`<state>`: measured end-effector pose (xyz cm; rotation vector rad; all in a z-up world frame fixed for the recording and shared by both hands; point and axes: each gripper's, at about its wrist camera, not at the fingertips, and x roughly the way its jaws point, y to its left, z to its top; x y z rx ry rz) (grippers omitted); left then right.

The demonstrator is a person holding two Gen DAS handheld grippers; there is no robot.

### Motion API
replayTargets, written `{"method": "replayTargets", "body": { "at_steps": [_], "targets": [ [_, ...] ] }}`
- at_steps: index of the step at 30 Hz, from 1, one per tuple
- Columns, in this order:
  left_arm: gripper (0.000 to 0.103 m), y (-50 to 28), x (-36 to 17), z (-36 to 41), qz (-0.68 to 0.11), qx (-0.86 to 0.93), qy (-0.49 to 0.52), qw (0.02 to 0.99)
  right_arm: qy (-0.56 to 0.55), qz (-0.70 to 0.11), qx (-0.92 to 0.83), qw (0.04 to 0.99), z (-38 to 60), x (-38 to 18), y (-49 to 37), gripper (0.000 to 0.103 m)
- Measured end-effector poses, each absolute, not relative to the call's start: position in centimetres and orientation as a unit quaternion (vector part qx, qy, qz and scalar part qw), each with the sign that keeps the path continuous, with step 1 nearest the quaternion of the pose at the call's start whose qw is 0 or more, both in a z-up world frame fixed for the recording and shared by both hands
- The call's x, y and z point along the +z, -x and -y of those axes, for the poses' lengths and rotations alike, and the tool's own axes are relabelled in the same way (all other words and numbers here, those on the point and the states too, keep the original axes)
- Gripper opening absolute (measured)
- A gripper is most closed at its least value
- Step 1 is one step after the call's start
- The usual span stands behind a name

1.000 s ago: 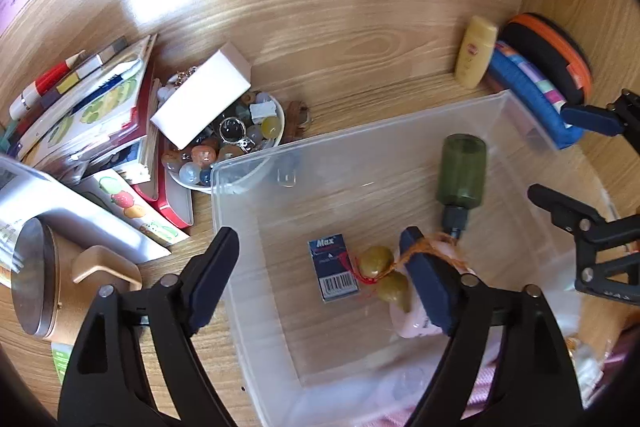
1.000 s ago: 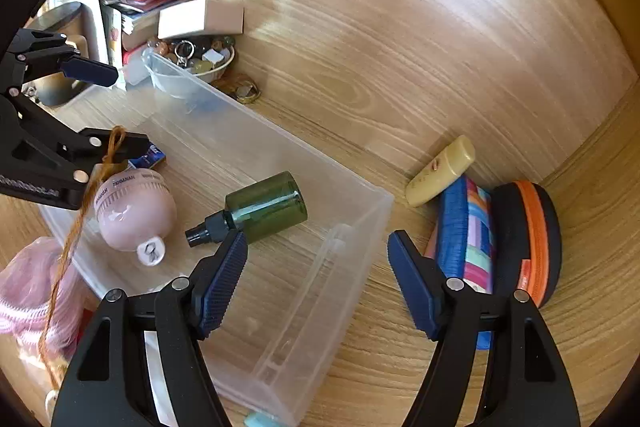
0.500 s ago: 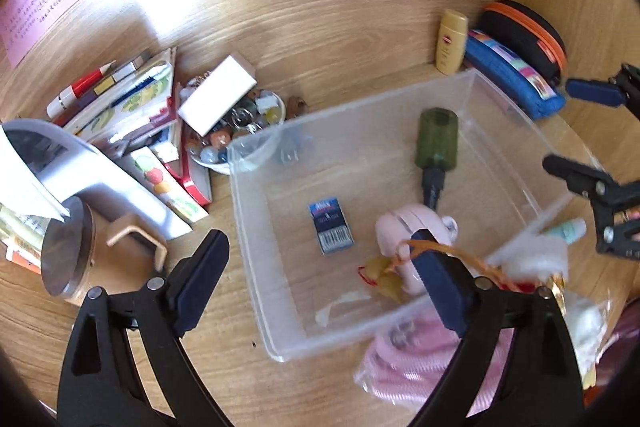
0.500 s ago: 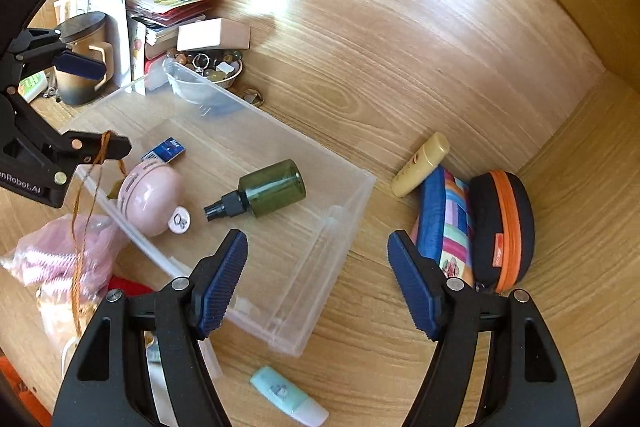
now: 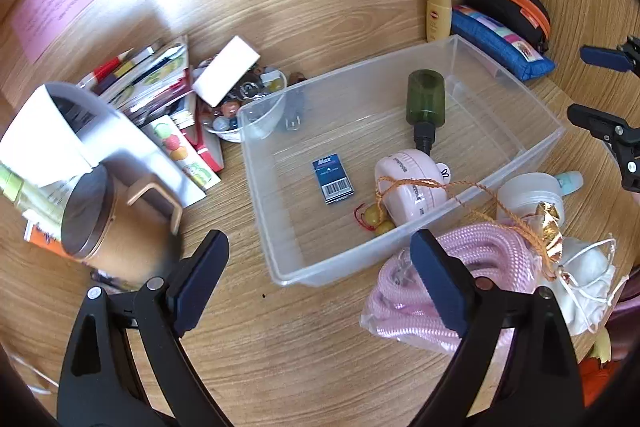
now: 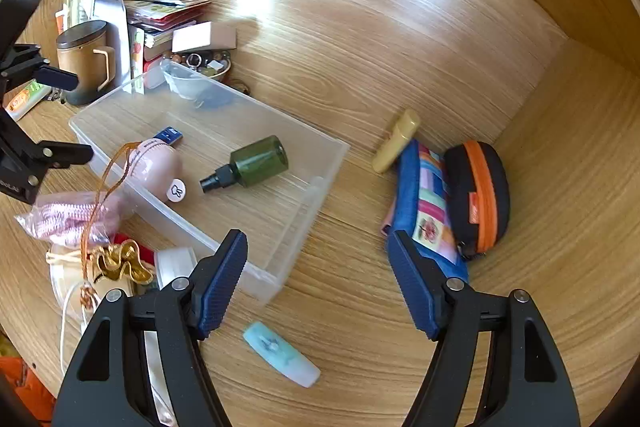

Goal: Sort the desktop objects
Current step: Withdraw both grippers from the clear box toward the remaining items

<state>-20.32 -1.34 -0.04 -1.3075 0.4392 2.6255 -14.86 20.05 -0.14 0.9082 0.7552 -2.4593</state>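
Note:
A clear plastic bin (image 5: 360, 261) stands on the wooden desk. In it lie a green spray bottle (image 5: 425, 99), a pink round timer (image 5: 408, 183), a small blue card box (image 5: 332, 179) and yellow beads (image 5: 376, 219). An orange cord (image 5: 472, 187) runs from the timer over the bin's near wall to a gold ornament (image 5: 548, 227). My left gripper (image 5: 319, 235) hovers open before the bin's near corner, with nothing held. My right gripper (image 6: 316, 235) stands open over the bin's (image 6: 332, 147) right end, empty, with a light-blue tube (image 6: 280, 351) on the desk below it.
Left of the bin are a tan mug (image 5: 104, 219), stacked books (image 5: 168, 99) and a bead bowl (image 5: 240, 107). A pink rope bag (image 5: 480, 259) and white jar (image 5: 532, 191) lie at its near right. A yellow tube (image 6: 396, 139), blue pencil case (image 6: 428, 203) and black-orange case (image 6: 480, 195) sit by the right wall.
Both grippers have drawn back from the bin, so more desk shows. The orange cord has come off my left gripper's right finger, and the timer lies in the bin.

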Motion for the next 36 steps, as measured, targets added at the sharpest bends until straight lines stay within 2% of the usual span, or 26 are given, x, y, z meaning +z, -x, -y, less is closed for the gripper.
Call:
{"method": "replayTargets", "body": {
  "at_steps": [4, 7, 9, 10, 20, 36],
  "targets": [
    [0.093, 19.2, 1.0, 2.0, -0.124, 0.895, 0.423, 0.074, -0.326, -0.257, -0.887, 0.201, -21.4, 0.2, 14.4, 0.07],
    [0.098, 18.2, 1.4, 2.4, -0.11, 0.903, 0.41, 0.065, -0.327, -0.248, -0.89, 0.197, -22.4, 0.1, 14.1, 0.07],
    [0.098, 17.6, 1.3, 2.5, -0.11, 0.906, 0.405, 0.056, -0.327, -0.239, -0.893, 0.194, -23.1, -0.1, 13.8, 0.081],
    [0.098, 17.2, 1.2, 2.6, -0.108, 0.908, 0.402, 0.051, -0.327, -0.235, -0.895, 0.194, -23.4, -0.2, 13.7, 0.082],
    [0.098, 14.0, -1.0, 4.2, -0.076, 0.913, 0.4, 0.04, -0.358, -0.199, -0.893, 0.188, -25.7, -3.2, 12.9, 0.082],
    [0.098, 13.2, -5.4, 3.2, -0.075, 0.896, 0.434, 0.061, -0.42, -0.177, -0.87, 0.189, -25.8, -9.0, 13.3, 0.082]
  ]
}}
